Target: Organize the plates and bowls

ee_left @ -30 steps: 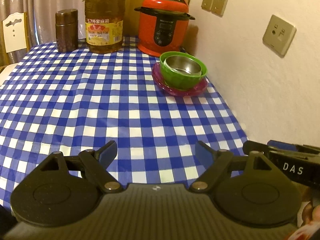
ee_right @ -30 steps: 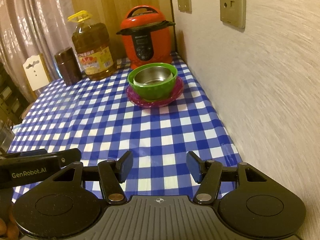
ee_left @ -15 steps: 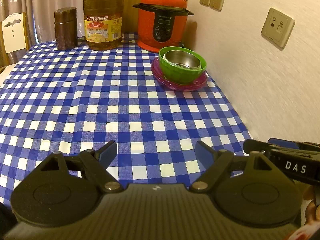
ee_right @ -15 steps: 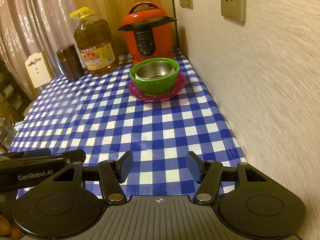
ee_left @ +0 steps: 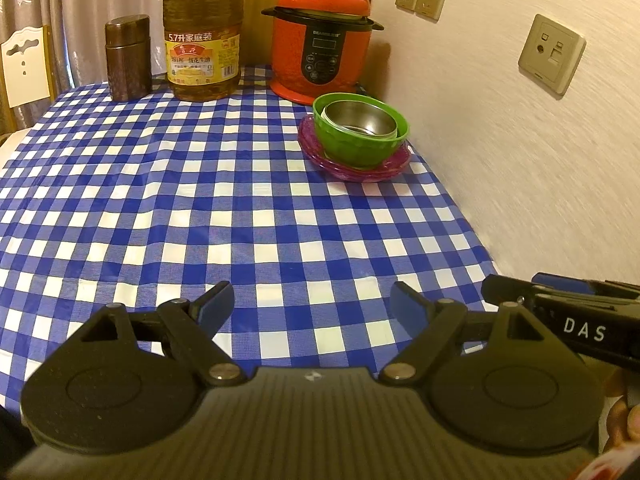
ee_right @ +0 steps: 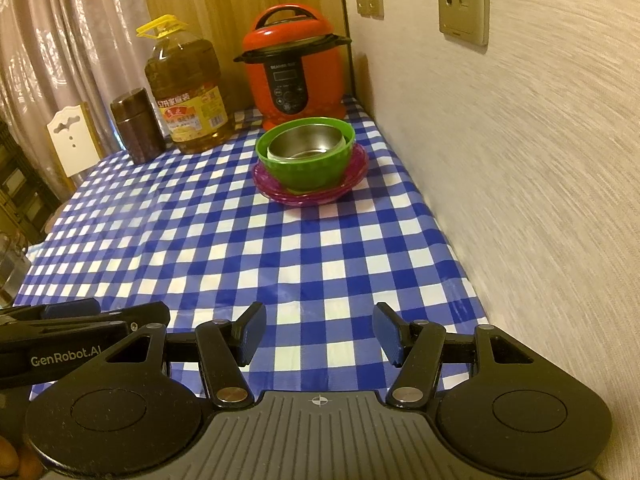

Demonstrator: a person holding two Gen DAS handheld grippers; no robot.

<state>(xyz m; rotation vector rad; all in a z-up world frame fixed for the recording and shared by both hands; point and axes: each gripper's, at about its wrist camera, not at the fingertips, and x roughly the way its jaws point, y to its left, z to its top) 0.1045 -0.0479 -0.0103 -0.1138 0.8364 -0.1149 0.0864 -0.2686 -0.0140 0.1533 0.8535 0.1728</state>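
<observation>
One stack stands on the checked surface (ee_left: 168, 216), near the wall: one steel bowl (ee_left: 360, 122) nested in one green bowl (ee_left: 352, 148), which sits on the pink plates (ee_left: 352, 168); from the right wrist view there seem to be two plates, the count uncertain. Behind the stack: one red cooker (ee_left: 322, 40), one oil bottle (ee_left: 202, 36), one brown canister (ee_left: 128, 58). Three wall plates are visible. Left hand-held gripper (ee_left: 312, 306): jaws wide, nothing between them, over bare cloth. Right hand-held gripper (ee_right: 318, 334): jaws apart, somewhat narrower, also holding nothing. Both are well apart from the stack.
</observation>
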